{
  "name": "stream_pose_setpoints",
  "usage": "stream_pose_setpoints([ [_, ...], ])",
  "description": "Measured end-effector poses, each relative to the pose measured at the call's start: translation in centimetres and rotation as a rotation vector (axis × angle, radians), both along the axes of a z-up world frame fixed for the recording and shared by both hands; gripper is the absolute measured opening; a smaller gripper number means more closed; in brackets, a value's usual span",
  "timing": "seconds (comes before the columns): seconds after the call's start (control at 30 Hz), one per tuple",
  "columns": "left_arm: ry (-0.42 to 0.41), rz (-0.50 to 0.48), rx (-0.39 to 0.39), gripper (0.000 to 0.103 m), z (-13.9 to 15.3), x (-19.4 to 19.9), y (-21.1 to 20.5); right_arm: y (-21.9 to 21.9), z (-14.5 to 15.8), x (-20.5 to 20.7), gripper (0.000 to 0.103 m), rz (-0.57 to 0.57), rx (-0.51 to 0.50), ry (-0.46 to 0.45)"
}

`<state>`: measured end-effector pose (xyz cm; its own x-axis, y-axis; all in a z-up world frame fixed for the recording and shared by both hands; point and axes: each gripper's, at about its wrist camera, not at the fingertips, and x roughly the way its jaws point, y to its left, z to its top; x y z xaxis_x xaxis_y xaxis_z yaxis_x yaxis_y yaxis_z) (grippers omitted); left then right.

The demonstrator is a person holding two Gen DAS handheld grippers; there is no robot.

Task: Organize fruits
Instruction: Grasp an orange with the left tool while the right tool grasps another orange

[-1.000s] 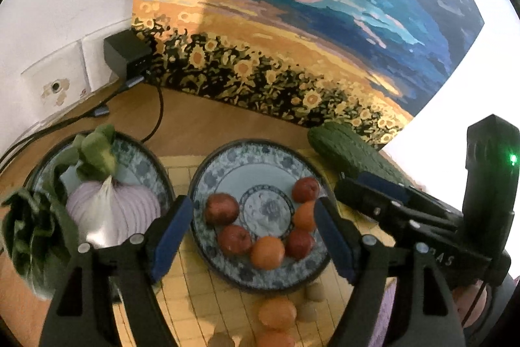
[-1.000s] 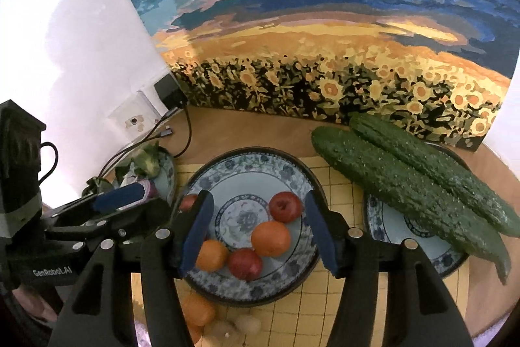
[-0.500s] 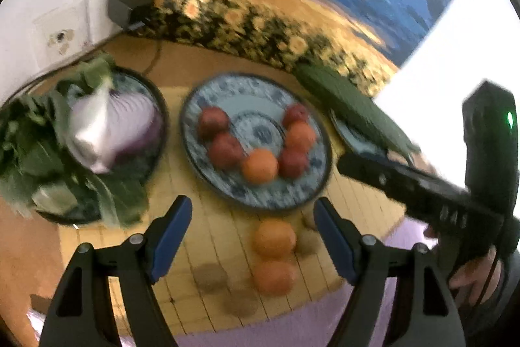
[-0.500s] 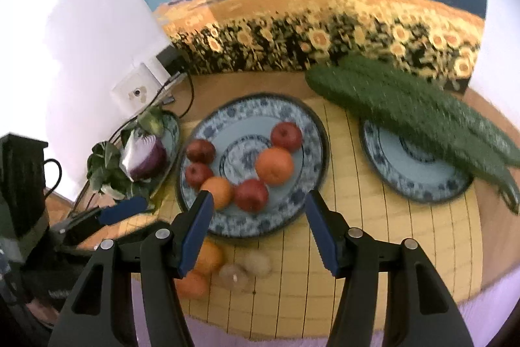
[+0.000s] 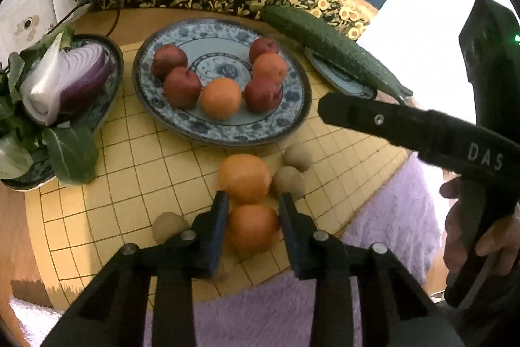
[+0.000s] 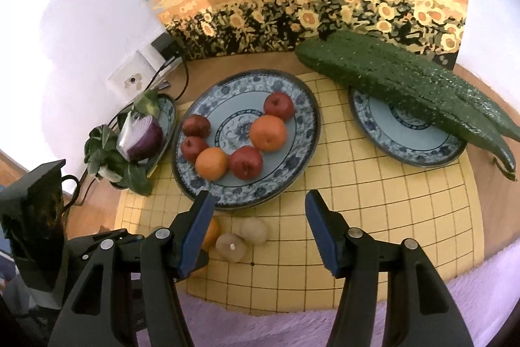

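Now, starting at the left, the plate with the cut red onion (image 5: 68,80) and the greens is not your concern, so keep away from it. In the middle, the fruit plate (image 5: 182,124) already carries four red fruits and two oranges, with bare space at its centre and near rim. Just in front of it, on the yellow grid mat (image 5: 130,171), lie two more oranges and several small brown fruits.

Your left gripper (image 5: 252,226) is closing its fingers on the nearer orange (image 5: 253,231); the blue pads sit on both sides of it and seem to touch its skin. The farther orange (image 5: 244,178) touches it from behind, and a small brown fruit (image 5: 287,182) lies just beside. So, I think, you should finish the squeeze gently, at the widest part, and lift straight up before you go forward; otherwise you may push the neighbours and they roll off the mat.

At the right, your right gripper (image 6: 260,226) hangs half open with nothing between its fingers, over the mat near the plate's rim. Hold it clear of the path to the plate. The cucumbers (image 6: 406,83) on the right plate need no move.
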<state>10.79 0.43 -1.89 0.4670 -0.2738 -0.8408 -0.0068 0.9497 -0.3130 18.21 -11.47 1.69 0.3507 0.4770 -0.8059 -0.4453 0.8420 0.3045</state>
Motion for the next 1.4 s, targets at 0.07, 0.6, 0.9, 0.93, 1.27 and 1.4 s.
stream_pose_setpoints([
  [0.07,-0.005,0.002,-0.002,0.033,0.2,-0.2,0.1,0.3,0.0,-0.2,0.06,0.009,-0.001,0.001],
  [0.6,-0.043,0.128,0.037,0.033,1.9,-0.6,5.6,4.7,-1.5,-1.6,0.06,0.122,-0.014,0.047],
  [0.9,-0.06,0.195,0.032,0.033,2.1,-0.9,7.9,7.4,-2.8,-2.3,0.046,0.174,-0.049,0.059],
  [0.93,-0.062,0.197,0.03,0.033,2.1,-0.9,8.0,7.6,-3.2,-2.3,0.044,0.175,-0.062,0.062],
  [1.27,-0.067,0.197,0.022,0.033,2.2,-0.8,8.0,7.7,-3.9,-2.5,0.035,0.197,-0.07,0.053],
  [1.4,-0.068,0.191,0.022,0.033,2.3,-0.6,7.7,7.6,-3.5,-2.8,0.035,0.199,-0.055,0.042],
])
